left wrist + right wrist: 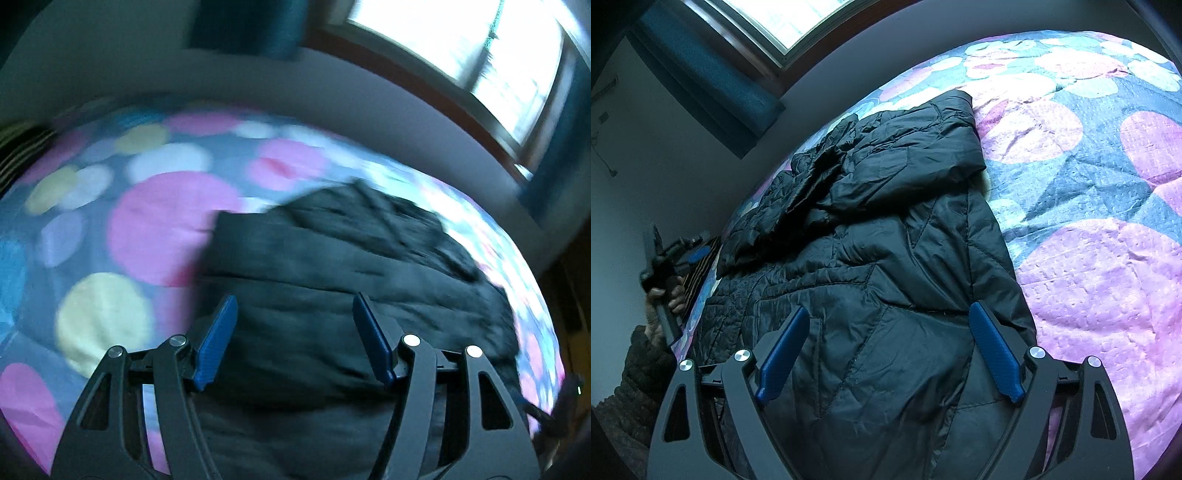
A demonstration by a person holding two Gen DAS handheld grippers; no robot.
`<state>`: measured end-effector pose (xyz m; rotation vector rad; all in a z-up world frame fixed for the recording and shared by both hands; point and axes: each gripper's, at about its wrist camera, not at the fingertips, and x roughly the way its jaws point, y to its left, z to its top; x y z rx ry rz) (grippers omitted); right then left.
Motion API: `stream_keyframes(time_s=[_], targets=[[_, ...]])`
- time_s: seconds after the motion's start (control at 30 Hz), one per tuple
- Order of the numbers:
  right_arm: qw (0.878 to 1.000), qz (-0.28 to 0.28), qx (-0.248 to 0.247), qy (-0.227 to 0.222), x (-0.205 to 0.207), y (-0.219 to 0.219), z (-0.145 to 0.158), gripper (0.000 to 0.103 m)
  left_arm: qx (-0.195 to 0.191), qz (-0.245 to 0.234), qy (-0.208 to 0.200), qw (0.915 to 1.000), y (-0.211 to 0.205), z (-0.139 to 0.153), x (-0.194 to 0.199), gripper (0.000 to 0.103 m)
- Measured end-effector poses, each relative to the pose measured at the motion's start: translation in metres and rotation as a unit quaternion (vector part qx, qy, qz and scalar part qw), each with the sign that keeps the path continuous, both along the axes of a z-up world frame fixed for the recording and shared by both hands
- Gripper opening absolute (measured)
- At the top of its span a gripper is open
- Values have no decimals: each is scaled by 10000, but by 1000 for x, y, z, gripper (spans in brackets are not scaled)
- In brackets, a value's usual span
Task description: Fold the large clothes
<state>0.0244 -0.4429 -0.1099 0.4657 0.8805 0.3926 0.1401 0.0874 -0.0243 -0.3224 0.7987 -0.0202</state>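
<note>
A large black quilted jacket (886, 229) lies partly folded on a bed with a spotted cover (1089, 184). It also shows, blurred, in the left wrist view (332, 266). My left gripper (293, 301) is open and empty, hovering over the jacket's near part. It also shows in the right wrist view (676, 258), held in a hand at the bed's left edge. My right gripper (888, 314) is open and empty, just above the jacket's lower part. Sleeves are bunched on the jacket's far left side.
The spotted bed cover (129, 221) spreads to the left of the jacket in the left wrist view. A grey wall, a window (790, 18) and a blue curtain (709, 81) lie beyond the bed.
</note>
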Motion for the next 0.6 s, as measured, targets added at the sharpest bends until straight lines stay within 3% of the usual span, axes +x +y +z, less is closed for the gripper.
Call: stream_keyframes(time_s=[0.17, 0.23, 0.3, 0.37, 0.5, 0.6], targets=[[10000, -6, 79, -3, -1, -2, 0, 87, -280, -30, 331, 9991, 32, -33, 14, 61], [9999, -11, 113, -3, -1, -2, 0, 87, -225, -196, 433, 9986, 28, -44, 18, 31], [9999, -14, 154, 2, -1, -3, 0, 87, -44, -272, 486, 9984, 25, -53, 19, 26], [9998, -17, 194, 2, 0, -4, -1, 87, 42, -336, 502, 9982, 22, -57, 20, 26], [9998, -17, 207, -4, 0, -4, -1, 87, -240, -329, 430, 9982, 36, -49, 21, 27], [9998, -17, 206, -2, 0, -4, -1, 87, -374, -258, 359, 9983, 43, -39, 28, 34]])
